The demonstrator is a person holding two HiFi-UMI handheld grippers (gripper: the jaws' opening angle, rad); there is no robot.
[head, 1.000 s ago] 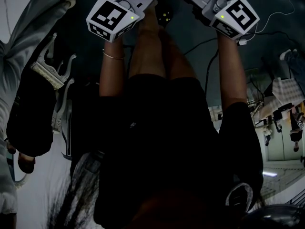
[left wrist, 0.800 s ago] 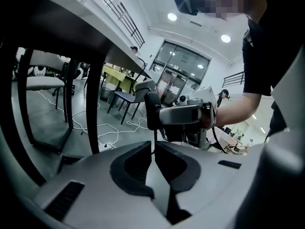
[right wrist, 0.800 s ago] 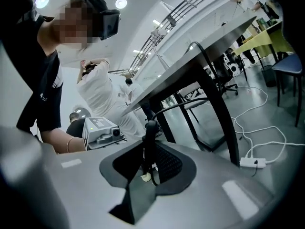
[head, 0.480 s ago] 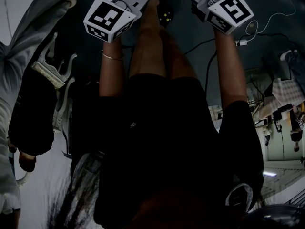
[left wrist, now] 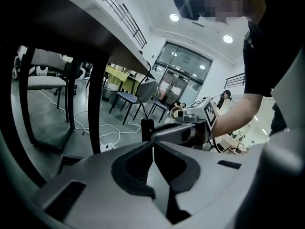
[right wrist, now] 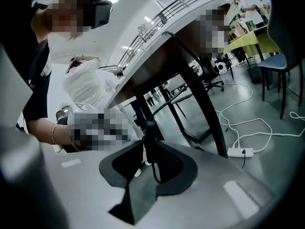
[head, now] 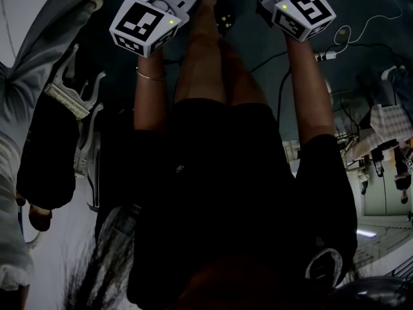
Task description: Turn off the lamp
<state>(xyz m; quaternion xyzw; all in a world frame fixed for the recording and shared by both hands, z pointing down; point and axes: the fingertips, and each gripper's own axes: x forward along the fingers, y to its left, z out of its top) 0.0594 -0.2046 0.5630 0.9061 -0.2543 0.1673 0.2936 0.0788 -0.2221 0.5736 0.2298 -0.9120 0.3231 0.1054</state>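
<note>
The lamp itself does not show in any view. What does show is its cord (right wrist: 153, 168), which hangs down under the bench (right wrist: 183, 44). On the cord sits a small black block (right wrist: 149, 135). I think this is the lamp's switch.

The right tongs (right wrist: 150, 144) are clenched on that black block. One jaw is on each side of it, and the cord runs out above and below.

The left tongs (left wrist: 152, 146) are clenched on nothing. Their jaws have just been closing the last little bit, and now they meet with no gap. They sit near the right tongs and point at them, but the two do not touch.

Both tongs are low down, beside a bench leg (right wrist: 205, 109). A white plug strip (right wrist: 240, 152) and loose white wires lie on the floor (right wrist: 267, 104), farther off to the right.

I think the step now is getting at the switch. The block is caught, but nothing shows that the lamp is off yet.

The next move needs a push on the button of the block. The right tongs should hold it firm so it does not swing on the cord. The closed tip of the left tongs could come in and press it. I cannot see which face of the block has the button, so the push has to be aimed with care. A hard pull could tug the cord.
</note>
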